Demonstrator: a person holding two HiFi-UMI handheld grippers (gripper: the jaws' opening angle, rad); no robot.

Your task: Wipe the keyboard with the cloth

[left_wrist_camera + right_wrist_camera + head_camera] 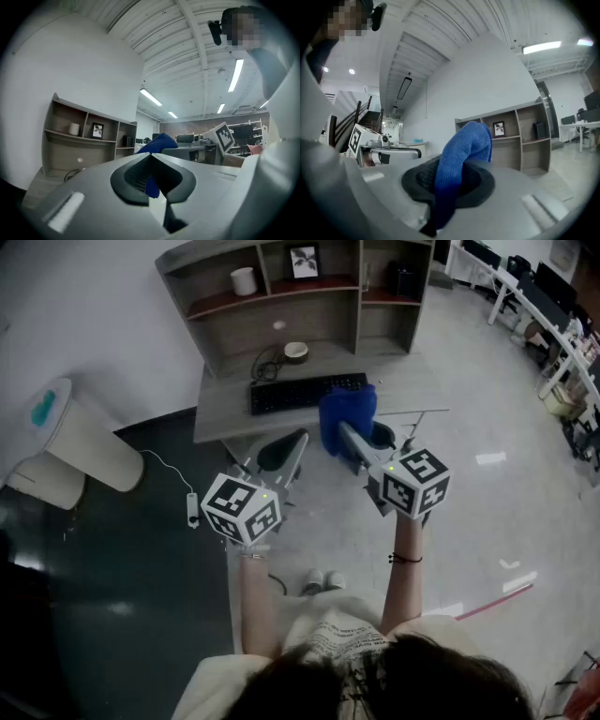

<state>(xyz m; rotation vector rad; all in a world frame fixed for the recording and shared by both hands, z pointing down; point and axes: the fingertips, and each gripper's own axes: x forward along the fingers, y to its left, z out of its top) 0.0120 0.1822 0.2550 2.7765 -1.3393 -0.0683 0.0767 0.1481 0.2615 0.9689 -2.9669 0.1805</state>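
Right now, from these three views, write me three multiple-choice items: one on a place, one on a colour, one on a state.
1. Where does the keyboard lie?
A. on the desk
B. on the floor
C. on a shelf

2. What colour is the cloth?
A. white
B. blue
C. red

3. How is the right gripper?
A. open and empty
B. shut on the cloth
C. pressed on the keyboard

Answers: 1 A, it lies flat on the desk below the shelves. 2 B, it shows blue in every view. 3 B, its jaws clamp the cloth, short of the desk.
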